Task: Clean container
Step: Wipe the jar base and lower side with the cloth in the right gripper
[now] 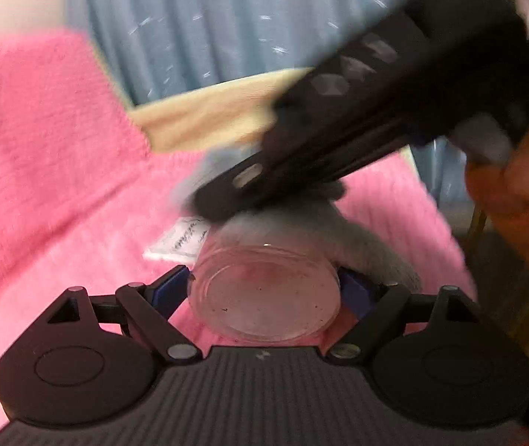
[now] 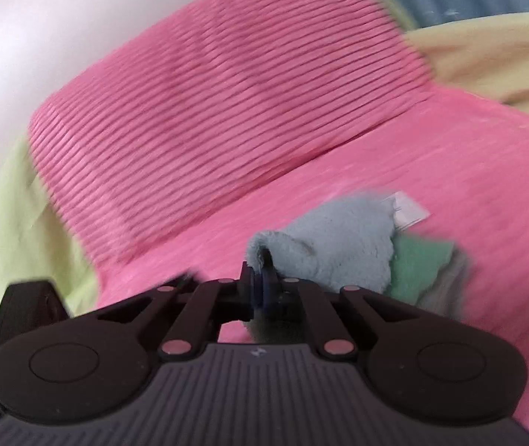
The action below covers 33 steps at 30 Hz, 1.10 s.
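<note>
My left gripper [image 1: 264, 290] is shut on a clear round container [image 1: 264, 297], its base facing the camera, held above pink bedding. A fluffy grey-blue cloth [image 1: 312, 230] with a white label [image 1: 179, 241] is stuffed into the container's far end. My right gripper [image 1: 220, 189] reaches in from the upper right, blurred, its tip at the cloth. In the right wrist view my right gripper [image 2: 259, 286] is shut on that grey-blue cloth [image 2: 338, 252]; a green fold [image 2: 416, 267] shows beside it. The container is hidden there.
A pink ribbed blanket [image 2: 376, 193] covers the surface, with a pink ribbed cushion [image 2: 208, 111] behind. Yellow fabric [image 2: 487, 59] and blue ribbed fabric [image 1: 208, 18] lie beyond. A hand [image 1: 524, 193] holds the right gripper.
</note>
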Each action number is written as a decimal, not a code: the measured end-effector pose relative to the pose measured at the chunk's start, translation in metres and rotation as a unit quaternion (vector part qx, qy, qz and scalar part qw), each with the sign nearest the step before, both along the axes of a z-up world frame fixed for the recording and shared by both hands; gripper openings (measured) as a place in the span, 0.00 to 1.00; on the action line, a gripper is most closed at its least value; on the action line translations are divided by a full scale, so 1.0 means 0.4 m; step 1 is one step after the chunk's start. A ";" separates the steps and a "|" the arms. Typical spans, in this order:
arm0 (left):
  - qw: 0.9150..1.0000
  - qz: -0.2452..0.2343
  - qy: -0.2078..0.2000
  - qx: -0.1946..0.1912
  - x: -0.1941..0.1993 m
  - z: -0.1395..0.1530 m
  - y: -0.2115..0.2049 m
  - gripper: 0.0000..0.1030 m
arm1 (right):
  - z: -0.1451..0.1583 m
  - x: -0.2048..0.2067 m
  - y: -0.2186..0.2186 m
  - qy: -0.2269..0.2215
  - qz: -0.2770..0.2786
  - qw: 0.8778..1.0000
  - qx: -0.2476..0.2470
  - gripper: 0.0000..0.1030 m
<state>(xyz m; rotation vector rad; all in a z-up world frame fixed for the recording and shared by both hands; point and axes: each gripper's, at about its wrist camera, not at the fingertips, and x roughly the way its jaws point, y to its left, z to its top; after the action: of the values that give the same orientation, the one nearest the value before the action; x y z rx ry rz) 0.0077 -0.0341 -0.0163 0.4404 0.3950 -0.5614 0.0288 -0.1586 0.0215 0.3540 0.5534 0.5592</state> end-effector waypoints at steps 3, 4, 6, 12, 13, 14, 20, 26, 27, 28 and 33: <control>1.000 -0.005 -0.016 0.019 -0.025 -0.005 -0.015 0.83 | 0.006 0.008 -0.019 -0.015 -0.040 0.999 -0.022 0.01; 0.999 -0.007 -0.021 0.025 -0.033 -0.007 -0.019 0.83 | 0.006 0.011 -0.043 -0.015 -0.071 0.997 -0.017 0.01; 0.999 -0.009 -0.027 0.032 -0.037 -0.009 -0.026 0.83 | 0.004 0.011 -0.071 -0.010 -0.100 0.995 -0.002 0.01; 0.999 -0.006 -0.021 0.026 -0.022 -0.009 -0.023 0.83 | -0.002 -0.005 -0.020 0.004 -0.023 1.000 0.014 0.02; 0.999 -0.005 -0.021 0.027 -0.020 -0.010 -0.027 0.83 | -0.001 -0.006 -0.007 0.001 -0.011 1.000 0.003 0.01; 0.999 -0.005 -0.022 0.028 -0.020 -0.011 -0.031 0.83 | 0.001 -0.005 -0.001 -0.004 -0.007 1.000 -0.006 0.01; 1.000 -0.008 -0.020 0.018 -0.027 -0.008 -0.027 0.83 | 0.008 0.015 -0.087 -0.019 -0.110 0.994 -0.002 0.01; 0.991 0.012 0.079 -0.106 0.018 0.009 0.039 0.85 | 0.007 0.008 -0.075 -0.022 -0.102 0.994 -0.008 0.01; 0.988 0.014 0.091 -0.120 0.025 0.007 0.047 0.84 | 0.006 0.012 -0.080 -0.021 -0.103 0.994 -0.005 0.01; 0.985 0.017 0.104 -0.134 0.032 0.006 0.055 0.84 | 0.004 0.009 -0.083 -0.018 -0.106 0.994 -0.001 0.01; 0.999 0.010 0.037 -0.038 -0.003 0.002 0.016 0.84 | 0.000 -0.014 -0.037 0.002 -0.046 0.999 0.018 0.02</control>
<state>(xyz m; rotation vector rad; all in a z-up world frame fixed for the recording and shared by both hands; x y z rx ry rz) 0.0067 -0.0276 -0.0156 0.3425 0.4467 -0.5731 0.0233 -0.1734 0.0214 0.4136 0.5280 0.4795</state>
